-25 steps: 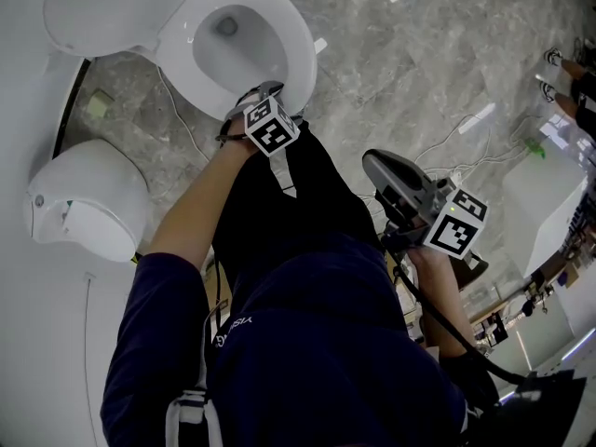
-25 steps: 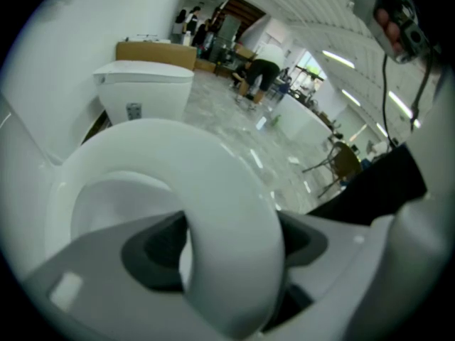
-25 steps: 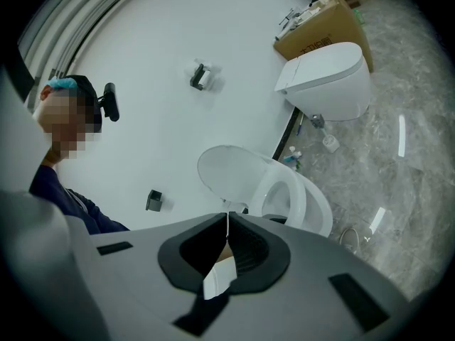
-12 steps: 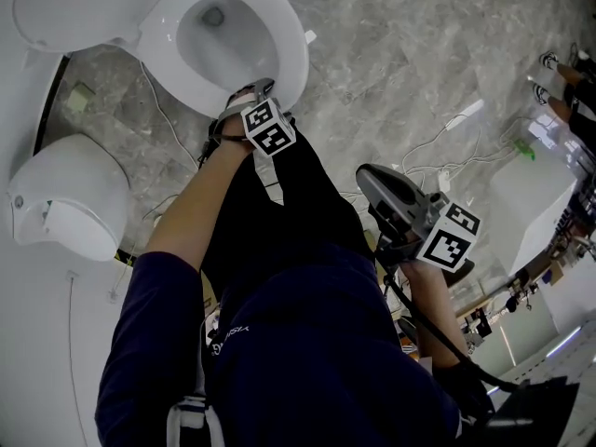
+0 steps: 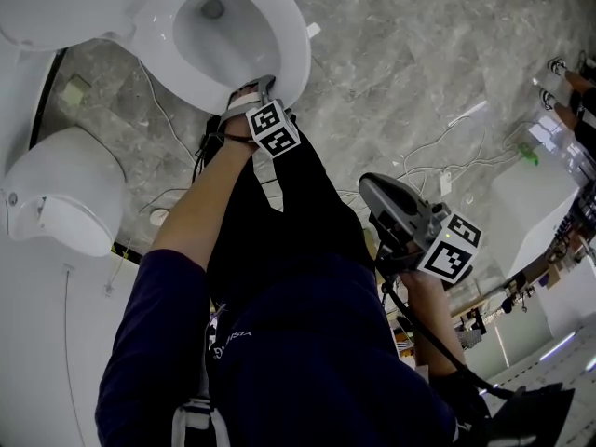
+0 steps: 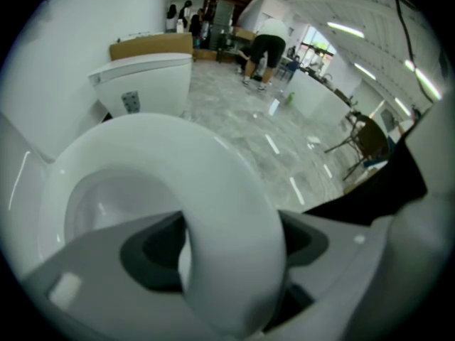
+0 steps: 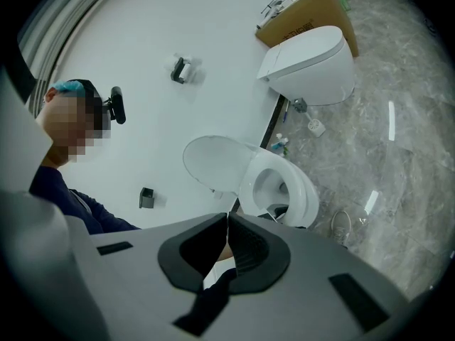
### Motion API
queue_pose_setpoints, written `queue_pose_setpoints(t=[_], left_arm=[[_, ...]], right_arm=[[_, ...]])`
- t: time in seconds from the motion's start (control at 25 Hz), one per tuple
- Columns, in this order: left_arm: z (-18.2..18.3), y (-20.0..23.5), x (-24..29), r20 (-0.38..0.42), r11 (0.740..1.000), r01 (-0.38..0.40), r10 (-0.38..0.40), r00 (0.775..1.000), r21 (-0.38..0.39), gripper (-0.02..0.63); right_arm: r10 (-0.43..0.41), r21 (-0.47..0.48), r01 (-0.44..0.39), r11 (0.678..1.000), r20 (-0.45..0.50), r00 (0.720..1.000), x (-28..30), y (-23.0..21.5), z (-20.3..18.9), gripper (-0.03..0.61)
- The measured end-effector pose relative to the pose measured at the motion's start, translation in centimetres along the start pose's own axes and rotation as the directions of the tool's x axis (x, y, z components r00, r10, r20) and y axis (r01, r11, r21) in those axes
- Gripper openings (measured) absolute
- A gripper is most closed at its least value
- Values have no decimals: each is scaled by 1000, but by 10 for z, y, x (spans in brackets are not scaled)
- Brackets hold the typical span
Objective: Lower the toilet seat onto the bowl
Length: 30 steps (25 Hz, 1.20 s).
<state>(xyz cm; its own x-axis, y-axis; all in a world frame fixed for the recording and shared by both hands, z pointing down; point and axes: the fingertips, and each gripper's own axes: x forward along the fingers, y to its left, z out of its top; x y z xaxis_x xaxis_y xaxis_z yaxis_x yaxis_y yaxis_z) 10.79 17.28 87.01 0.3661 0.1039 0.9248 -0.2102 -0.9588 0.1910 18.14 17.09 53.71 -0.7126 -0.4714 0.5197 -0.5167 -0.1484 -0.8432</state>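
A white toilet stands at the top left of the head view, its lid [image 5: 56, 3] raised against the wall. The white seat ring [image 5: 291, 49] lies low over the bowl [image 5: 209, 26]; I cannot tell whether it rests on the rim. My left gripper [image 5: 253, 96] is shut on the seat's front edge. In the left gripper view the seat [image 6: 234, 204] fills the gap between the jaws of the left gripper [image 6: 231, 261]. My right gripper [image 5: 368, 184] hangs apart at my right side, shut on nothing. The right gripper [image 7: 227, 226] looks at the toilet seat [image 7: 306, 194] from a distance.
A second white toilet [image 5: 65, 189] stands against the wall to the left. Cables [image 5: 438, 147] trail over the grey marble floor. A white cabinet [image 5: 535, 203] is at the right. People [image 6: 266, 48] stand far back in the room. A cardboard box [image 7: 306, 16] sits behind the other toilet.
The toilet has slid up and left in the head view as my head moved. The left gripper stays on the seat's front edge. The right gripper has barely shifted.
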Motion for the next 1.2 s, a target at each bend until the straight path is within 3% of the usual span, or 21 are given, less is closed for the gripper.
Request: queue_pose_setpoints(t=[0.44,1.2], left_arm=[[-15,1,37,-82,999,-38,40,996,22,374],[-31,3,64,-153,998,3,7,988,63,416]], right_arm=[[-25,23,25,999,-8,1000,-4,-17,8,9],[-59,50,62,997,-50,997,6,-27,9,9]])
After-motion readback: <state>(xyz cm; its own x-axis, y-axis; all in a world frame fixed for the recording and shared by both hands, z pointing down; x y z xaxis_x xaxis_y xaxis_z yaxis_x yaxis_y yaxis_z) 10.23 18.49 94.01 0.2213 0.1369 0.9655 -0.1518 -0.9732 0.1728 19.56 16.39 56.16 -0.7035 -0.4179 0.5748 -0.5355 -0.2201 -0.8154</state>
